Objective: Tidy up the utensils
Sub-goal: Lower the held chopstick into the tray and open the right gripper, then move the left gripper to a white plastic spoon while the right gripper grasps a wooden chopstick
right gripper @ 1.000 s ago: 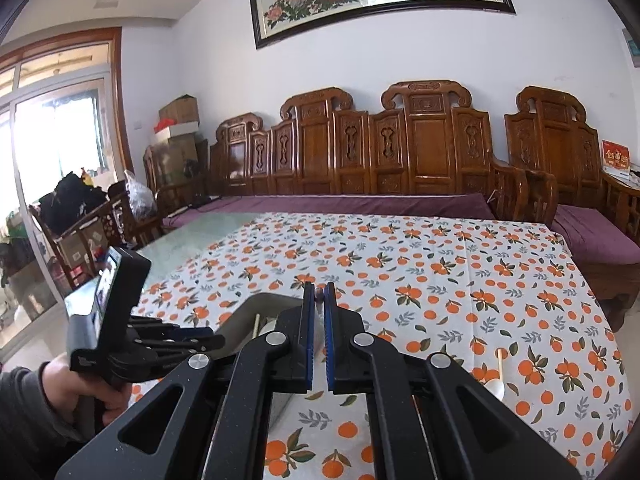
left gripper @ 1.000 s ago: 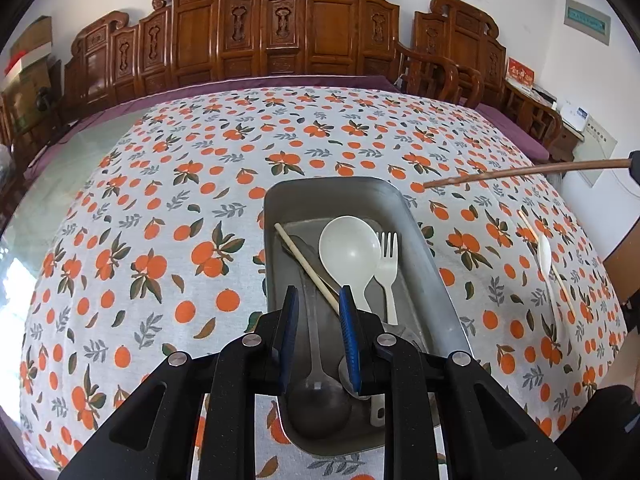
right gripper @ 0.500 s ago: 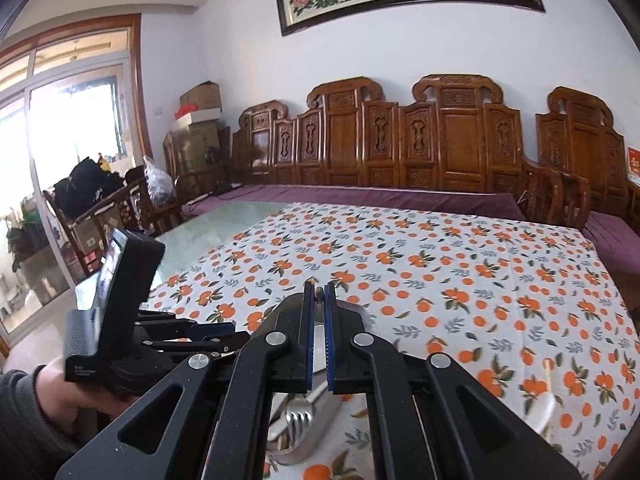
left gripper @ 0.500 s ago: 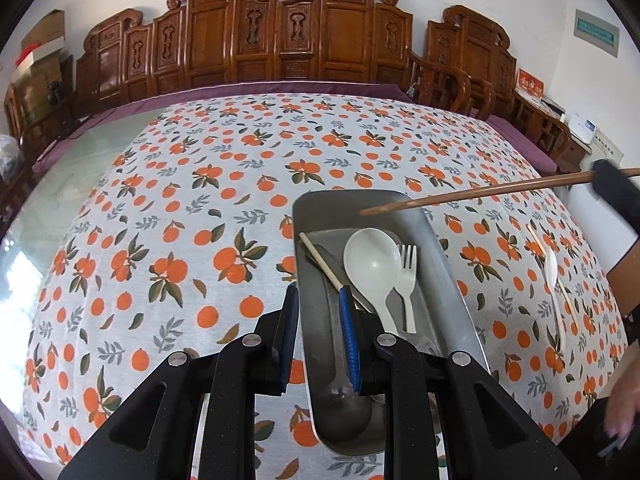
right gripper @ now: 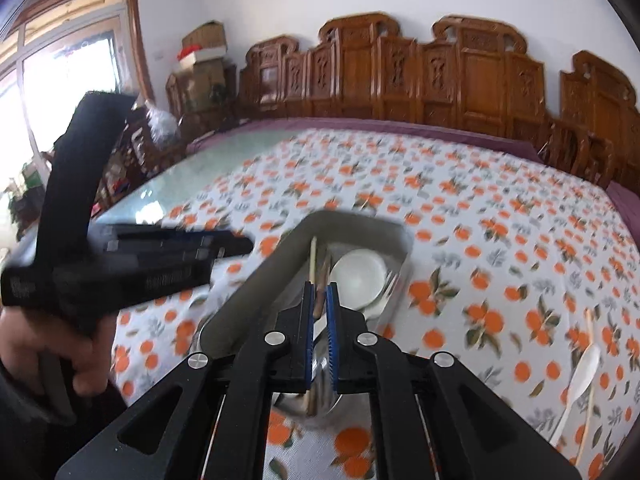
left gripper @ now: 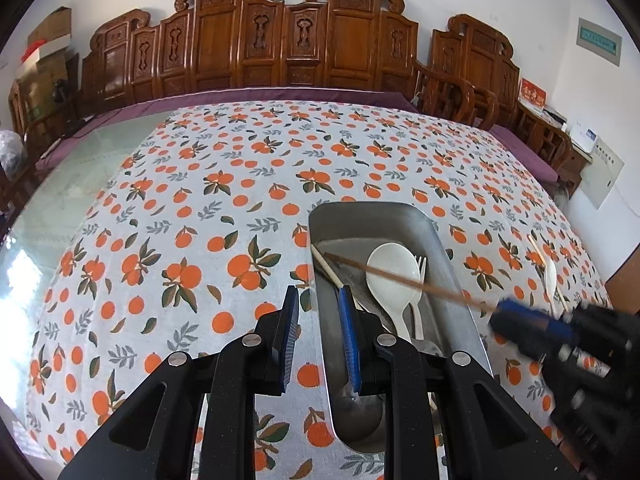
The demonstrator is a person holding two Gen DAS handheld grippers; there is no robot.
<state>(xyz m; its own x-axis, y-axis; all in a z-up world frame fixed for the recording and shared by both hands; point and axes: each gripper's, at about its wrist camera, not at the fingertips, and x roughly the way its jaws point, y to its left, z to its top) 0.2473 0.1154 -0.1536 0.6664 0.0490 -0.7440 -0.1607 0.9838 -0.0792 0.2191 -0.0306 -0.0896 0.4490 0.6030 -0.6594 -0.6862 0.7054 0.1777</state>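
Note:
A metal tray [left gripper: 448, 256] lies on the orange-print tablecloth and holds a white spoon [left gripper: 390, 268], a white fork [left gripper: 420, 276], a pale chopstick [left gripper: 326, 266] and a metal spoon. My right gripper [right gripper: 319, 312] is shut on a brown chopstick [left gripper: 400, 276] whose tip reaches down into the tray [right gripper: 260, 280]. In the left wrist view the right gripper [left gripper: 536, 328] comes in from the right. My left gripper [left gripper: 318, 320] is open and empty, over the tray's left rim.
A white spoon [right gripper: 578, 380] and a pale chopstick [right gripper: 588, 328] lie on the cloth right of the tray. Carved wooden benches line the far side of the table. Bare glass tabletop [left gripper: 60, 200] shows at the left.
My right gripper has swung down and left, bringing the brown chopstick's tip from above the table into the tray. My left gripper has drifted left, off the tray's middle.

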